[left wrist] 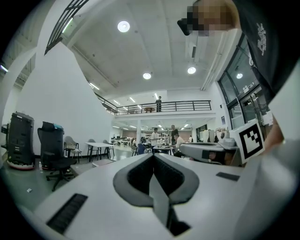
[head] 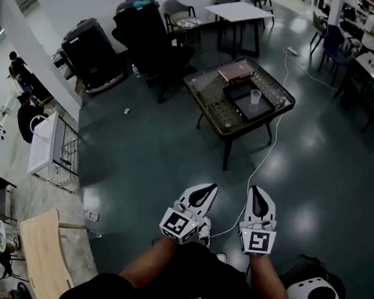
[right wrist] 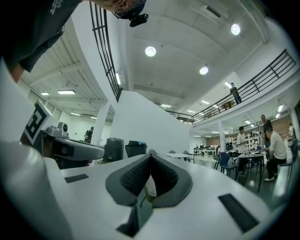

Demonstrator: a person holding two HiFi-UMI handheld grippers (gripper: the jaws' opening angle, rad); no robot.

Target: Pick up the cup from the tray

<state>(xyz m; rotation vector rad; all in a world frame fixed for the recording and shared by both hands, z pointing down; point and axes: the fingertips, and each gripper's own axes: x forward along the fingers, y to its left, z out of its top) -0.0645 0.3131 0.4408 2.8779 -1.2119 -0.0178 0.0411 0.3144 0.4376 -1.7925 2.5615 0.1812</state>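
The person stands on a glossy dark-green floor (head: 141, 147), well back from a low square table with a dark frame and a glass top (head: 210, 91). A flat black rectangular tray (head: 244, 110) lies on that table. The small translucent white plastic cup (head: 255, 96) stands upright on the tray, toward its right side. Just beyond the tray, a flat brownish box (head: 235, 71) rests on the glass. A thin white cable (head: 260, 156) trails over the floor from the table's side toward the person.

The white hand-held left gripper (head: 204, 192) and the white hand-held right gripper (head: 258, 194) are held low in front of the person's body. They sit side by side and near each other, and both point toward the table. Both are well apart from the cup and the tray.

In the left gripper view the two grey-padded jaws are pressed together at the tips with nothing between them. The right gripper view shows the same: its jaws meet at the tips and pinch nothing.

A black office chair (head: 152, 42) stands to the left of the glass table, and a white square table (head: 238, 11) stands farther back in the room
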